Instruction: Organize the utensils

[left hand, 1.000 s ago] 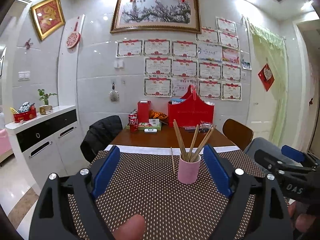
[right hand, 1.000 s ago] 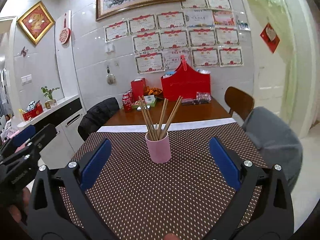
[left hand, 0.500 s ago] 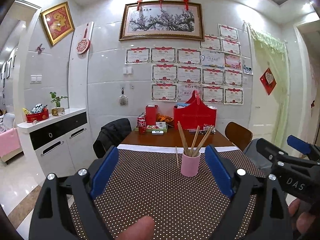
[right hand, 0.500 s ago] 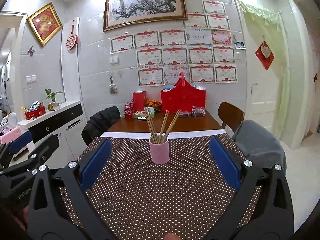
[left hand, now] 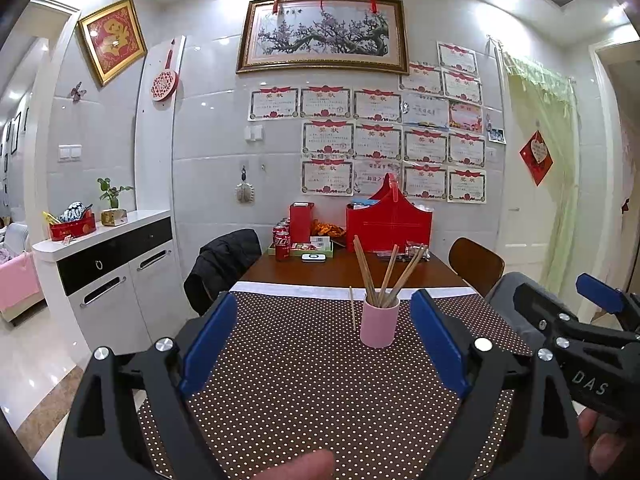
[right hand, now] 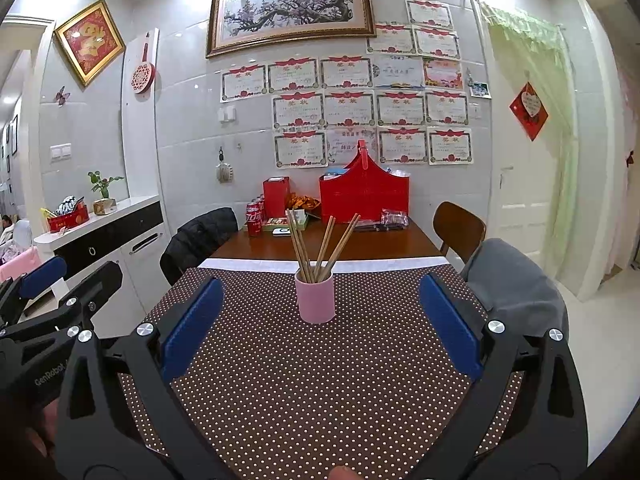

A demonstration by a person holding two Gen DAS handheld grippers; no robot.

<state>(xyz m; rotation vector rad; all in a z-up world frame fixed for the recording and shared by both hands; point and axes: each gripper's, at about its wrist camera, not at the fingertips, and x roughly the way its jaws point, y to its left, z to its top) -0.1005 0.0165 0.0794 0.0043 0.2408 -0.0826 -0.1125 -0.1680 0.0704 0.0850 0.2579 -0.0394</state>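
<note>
Both grippers are drawing back from the pink cup, which is looking smaller than a second ago. The left gripper and right gripper are hovering spread wide, pinching nothing. Chopsticks are standing in the cup on the dotted tablecloth; one loose chopstick is lying just left of it.

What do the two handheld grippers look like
Both the left gripper and right gripper have black plastic frames with triangular cut-outs, silver bolt heads and long blue finger pads. White lettering marks their sides. No cables or sleeves show.
</note>
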